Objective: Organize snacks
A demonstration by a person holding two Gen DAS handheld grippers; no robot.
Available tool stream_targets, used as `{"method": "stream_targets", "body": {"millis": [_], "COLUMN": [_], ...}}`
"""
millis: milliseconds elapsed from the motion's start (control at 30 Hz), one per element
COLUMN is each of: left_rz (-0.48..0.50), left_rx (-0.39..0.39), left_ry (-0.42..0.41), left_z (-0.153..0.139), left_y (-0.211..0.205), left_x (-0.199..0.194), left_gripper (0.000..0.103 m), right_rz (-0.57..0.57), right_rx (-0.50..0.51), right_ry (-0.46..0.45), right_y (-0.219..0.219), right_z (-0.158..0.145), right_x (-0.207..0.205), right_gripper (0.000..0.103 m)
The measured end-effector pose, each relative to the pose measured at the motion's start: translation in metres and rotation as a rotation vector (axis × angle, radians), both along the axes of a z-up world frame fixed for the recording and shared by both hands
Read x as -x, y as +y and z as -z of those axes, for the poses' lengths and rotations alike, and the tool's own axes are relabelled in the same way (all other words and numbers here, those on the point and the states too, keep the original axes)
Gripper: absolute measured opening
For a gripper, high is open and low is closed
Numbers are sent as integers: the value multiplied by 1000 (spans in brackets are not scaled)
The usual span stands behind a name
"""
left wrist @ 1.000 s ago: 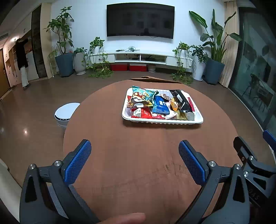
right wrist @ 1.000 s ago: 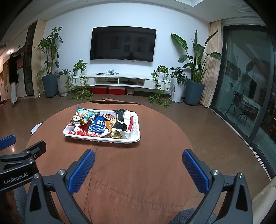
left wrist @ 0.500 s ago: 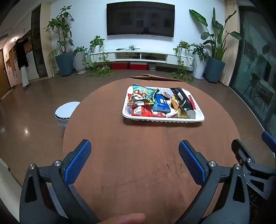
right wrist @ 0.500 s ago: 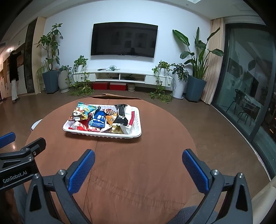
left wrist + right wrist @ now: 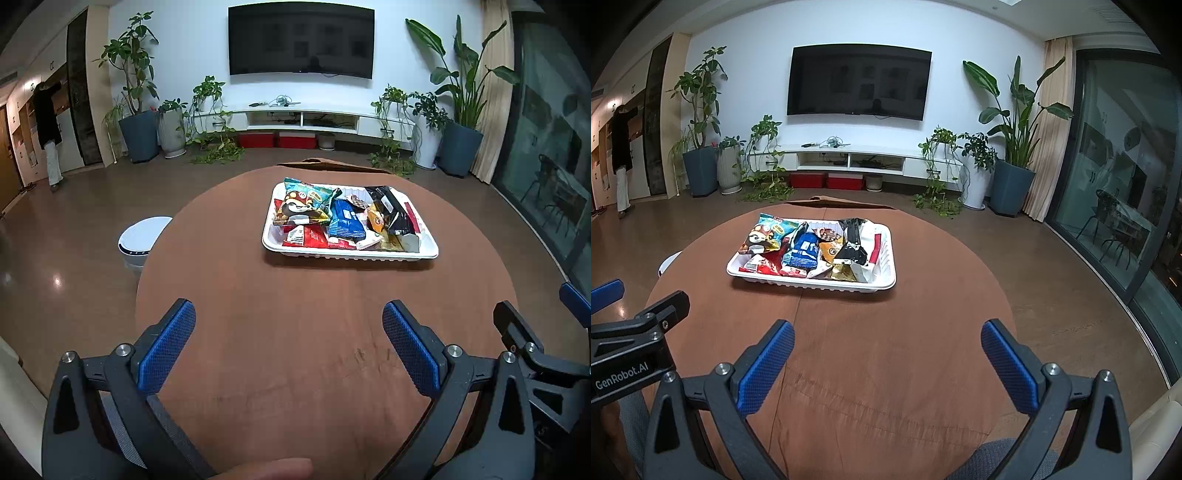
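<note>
A white tray (image 5: 351,253) sits on the far half of a round brown table (image 5: 295,350); it also shows in the right wrist view (image 5: 812,282). It holds several snack packets: a cartoon-print bag (image 5: 303,205), a blue packet (image 5: 347,219), a red packet (image 5: 310,236) and a black packet (image 5: 393,210). My left gripper (image 5: 288,343) is open and empty above the near table half. My right gripper (image 5: 886,358) is open and empty, also well short of the tray. Each gripper shows at the edge of the other's view.
A white round robot vacuum (image 5: 142,240) sits on the floor left of the table. Potted plants (image 5: 138,92), a wall TV (image 5: 301,40) and a low white shelf stand at the far wall. A person (image 5: 46,122) stands far left. Glass doors are on the right.
Both grippers have tilted or lifted slightly, so the tray sits a little lower and nearer in both views. Both stay open. The snacks have not moved.
</note>
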State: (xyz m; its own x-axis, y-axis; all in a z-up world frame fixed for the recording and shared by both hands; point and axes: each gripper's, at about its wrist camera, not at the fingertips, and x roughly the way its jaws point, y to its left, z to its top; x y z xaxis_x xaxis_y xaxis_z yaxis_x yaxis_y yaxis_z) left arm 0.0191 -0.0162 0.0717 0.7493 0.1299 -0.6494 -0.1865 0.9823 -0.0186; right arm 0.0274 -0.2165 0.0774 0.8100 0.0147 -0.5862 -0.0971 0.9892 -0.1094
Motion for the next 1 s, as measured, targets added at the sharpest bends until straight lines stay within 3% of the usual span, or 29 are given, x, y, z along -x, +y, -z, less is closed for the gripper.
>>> {"method": "stream_targets", "body": {"millis": [1000], "left_rz": [7], "left_rx": [-14], "left_ry": [12], "left_z": [7], "left_y": [-1], "left_x": [0], "left_gripper": [103], "right_rz": [-13], "right_rx": [6], "right_ry": [15], "right_y": [2], "right_z": [6], "right_x": [2], "right_gripper": [103]}}
